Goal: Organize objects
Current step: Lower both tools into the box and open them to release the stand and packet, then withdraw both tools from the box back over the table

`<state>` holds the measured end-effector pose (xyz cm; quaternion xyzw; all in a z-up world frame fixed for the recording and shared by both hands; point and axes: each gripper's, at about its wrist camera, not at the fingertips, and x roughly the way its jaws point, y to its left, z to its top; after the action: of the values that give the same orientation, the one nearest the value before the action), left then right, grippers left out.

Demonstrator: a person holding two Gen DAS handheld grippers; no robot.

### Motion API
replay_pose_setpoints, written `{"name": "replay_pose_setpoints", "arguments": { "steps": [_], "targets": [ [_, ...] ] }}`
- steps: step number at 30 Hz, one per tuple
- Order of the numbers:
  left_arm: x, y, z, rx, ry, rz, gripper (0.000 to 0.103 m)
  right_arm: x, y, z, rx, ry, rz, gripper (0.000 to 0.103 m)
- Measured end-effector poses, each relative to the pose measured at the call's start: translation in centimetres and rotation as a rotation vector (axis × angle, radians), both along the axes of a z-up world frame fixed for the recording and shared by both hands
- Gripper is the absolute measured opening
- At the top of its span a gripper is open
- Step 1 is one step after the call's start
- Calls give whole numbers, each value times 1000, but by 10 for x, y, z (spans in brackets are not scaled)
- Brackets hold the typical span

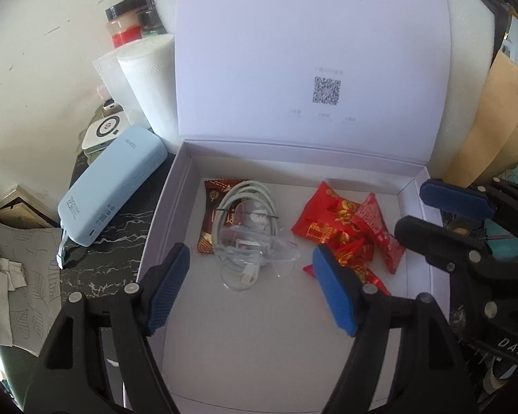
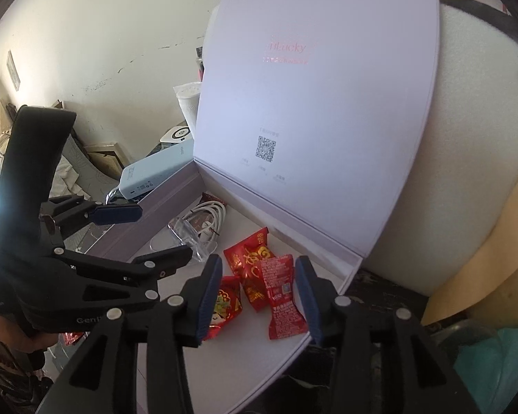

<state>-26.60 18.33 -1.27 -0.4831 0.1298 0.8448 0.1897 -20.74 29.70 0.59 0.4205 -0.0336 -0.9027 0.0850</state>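
The white rigid-card gift box (image 1: 176, 214) stands with its hinged lid (image 1: 310, 51) propped upright, and most of the small goods already lie inside it, so the sorting looks well advanced and the step in hand seems to be a choice of what goes in next; the left gripper (image 1: 255, 289) hangs over the near part of the box floor with its ribbed blue pads wide apart and nothing between them, while the right gripper (image 2: 259, 296) hovers above the red foil sweet packets (image 2: 259, 276), its jaws likewise spread and empty, one packet lying roughly in line with the gap. On the box floor lie a coiled white cable (image 1: 248, 203) bound by a thin tie, a clear hard-plastic case (image 1: 255, 252) resting across it, and a brown foil sachet (image 1: 210, 220) partly under the coil — crinkled, glossy, light things that would slide easily on the smooth card. Outside, on the black marble-veined tabletop (image 1: 114, 241) just beside the box's left wall, rests a pale-blue matte oblong power bank (image 1: 110, 186), rounded at the corners; it is the likeliest piece left to stow. That move would call for the left gripper to swing out over the wall and close across the narrow width — the smooth shell may slip.
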Motion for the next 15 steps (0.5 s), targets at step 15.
{"name": "replay_pose_setpoints", "arguments": {
  "steps": [15],
  "targets": [
    [31, -33, 51, 39, 48, 73, 76, 45, -7, 55, 56, 71, -28, 45]
  ]
}}
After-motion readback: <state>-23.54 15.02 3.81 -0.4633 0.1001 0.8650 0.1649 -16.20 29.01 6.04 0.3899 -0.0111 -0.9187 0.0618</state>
